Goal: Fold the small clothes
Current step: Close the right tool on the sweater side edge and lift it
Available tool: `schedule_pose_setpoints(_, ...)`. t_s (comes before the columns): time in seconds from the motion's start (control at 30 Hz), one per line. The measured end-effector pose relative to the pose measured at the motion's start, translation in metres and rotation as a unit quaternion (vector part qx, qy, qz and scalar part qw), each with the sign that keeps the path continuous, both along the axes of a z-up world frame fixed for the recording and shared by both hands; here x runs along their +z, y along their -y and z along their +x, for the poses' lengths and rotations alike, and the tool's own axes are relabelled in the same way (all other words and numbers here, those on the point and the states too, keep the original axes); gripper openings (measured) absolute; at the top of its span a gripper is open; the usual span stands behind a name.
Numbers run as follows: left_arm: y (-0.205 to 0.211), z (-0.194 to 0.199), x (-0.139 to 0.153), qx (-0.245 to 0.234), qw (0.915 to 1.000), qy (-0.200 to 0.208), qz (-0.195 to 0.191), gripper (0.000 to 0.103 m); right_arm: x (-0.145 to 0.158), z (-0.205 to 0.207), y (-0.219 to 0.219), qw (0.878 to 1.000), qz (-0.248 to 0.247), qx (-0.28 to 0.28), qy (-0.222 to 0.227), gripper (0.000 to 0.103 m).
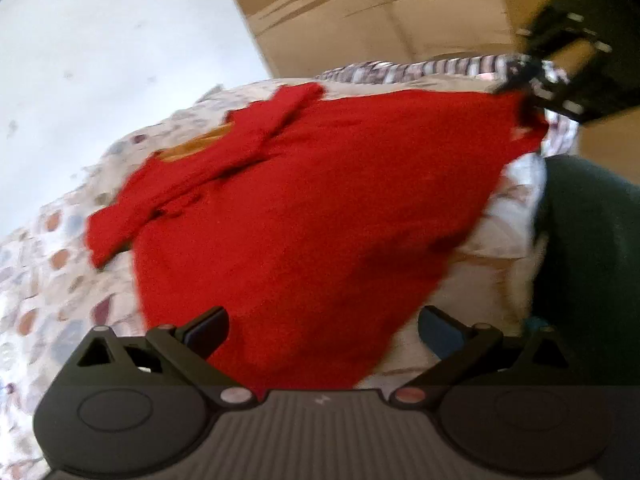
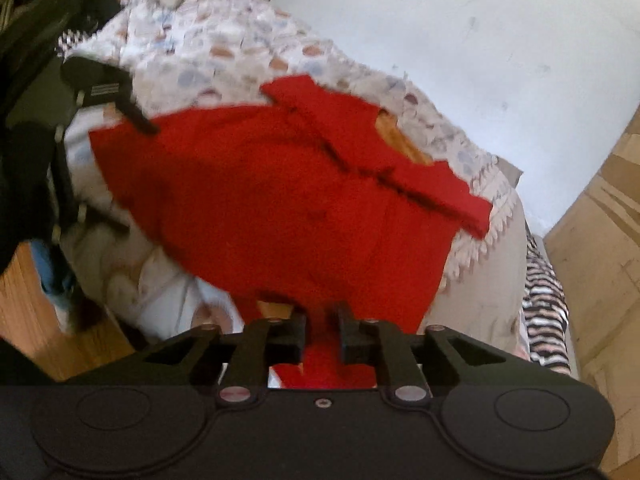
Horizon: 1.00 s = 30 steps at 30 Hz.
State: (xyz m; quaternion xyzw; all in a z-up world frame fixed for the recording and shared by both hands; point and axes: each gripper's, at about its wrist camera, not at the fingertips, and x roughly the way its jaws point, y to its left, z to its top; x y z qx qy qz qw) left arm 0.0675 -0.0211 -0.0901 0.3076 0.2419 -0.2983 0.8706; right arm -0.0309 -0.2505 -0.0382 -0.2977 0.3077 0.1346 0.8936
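Risk: your right tongs (image 2: pixel 322 334) pinch only a hem corner of the red top (image 1: pixel 304 200) spread on the bed (image 1: pixel 52 240); left tongs (image 1: pixel 322 330) gape empty over it. One-sided lifting may skew the fold.

Patterned bedspread (image 1: pixel 60 256), white wall (image 1: pixel 120 40), striped cloth (image 2: pixel 546 320), wooden wardrobe (image 1: pixel 380 8)

No readable text, label or number anywhere.
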Motion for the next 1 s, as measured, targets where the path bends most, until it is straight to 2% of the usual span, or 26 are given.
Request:
schedule_pose_setpoints(0.03,-0.002,0.004,0.002,0.012,0.9999,0.008,0.001,0.103,-0.003,-0.002,0.0,1.0,-0.004,0.0,-0.002,0.025)
schedule_pose_setpoints(0.1,-0.007,0.013,0.01,0.028,0.9995,0.009,-0.009,0.1,-0.01,-0.009,-0.004,1.0,-0.018,0.004,-0.001,0.046)
schedule_pose_setpoints(0.2,-0.014,0.03,0.032,0.031,0.9984,-0.005,-0.048,0.1,-0.016,-0.02,-0.011,0.998,-0.048,0.026,0.007,0.051)
schedule_pose_setpoints(0.27,-0.013,0.042,0.045,0.033,0.9979,0.002,-0.056,0.1,-0.023,-0.024,-0.017,0.996,-0.081,0.039,0.01,0.052)
schedule_pose_setpoints(0.4,0.001,0.079,0.062,0.064,0.9972,0.023,-0.03,0.099,-0.037,-0.022,-0.023,0.99,-0.132,0.047,0.016,0.052)
schedule_pose_setpoints(0.5,0.007,0.103,0.066,0.08,0.9958,0.011,-0.042,0.093,-0.045,-0.02,-0.024,0.985,-0.165,0.048,0.019,0.052)
schedule_pose_setpoints(0.57,0.005,0.109,0.071,0.083,0.9944,-0.004,-0.065,0.093,-0.047,-0.022,-0.024,0.982,-0.183,0.049,0.023,0.05)
schedule_pose_setpoints(0.63,0.0,0.106,0.076,0.072,0.9932,-0.013,-0.09,0.098,-0.052,-0.025,-0.024,0.975,-0.215,0.054,0.026,0.045)
schedule_pose_setpoints(0.7,-0.006,0.101,0.077,0.069,0.9923,-0.012,-0.103,0.099,-0.055,-0.028,-0.021,0.97,-0.238,0.045,0.038,0.022)
schedule_pose_setpoints(0.8,-0.014,0.092,0.074,0.056,0.9913,-0.023,-0.117,0.1,-0.046,-0.026,-0.013,0.978,-0.203,0.024,0.049,0.005)
schedule_pose_setpoints(0.9,-0.023,0.078,0.072,0.04,0.9899,-0.026,-0.134,0.102,-0.018,-0.02,-0.009,0.988,-0.135,0.001,0.071,0.004)
schedule_pose_setpoints(1.0,-0.032,0.058,0.074,0.008,0.9865,-0.03,-0.161,0.103,0.031,-0.007,-0.007,0.993,-0.053,-0.013,0.105,0.003)
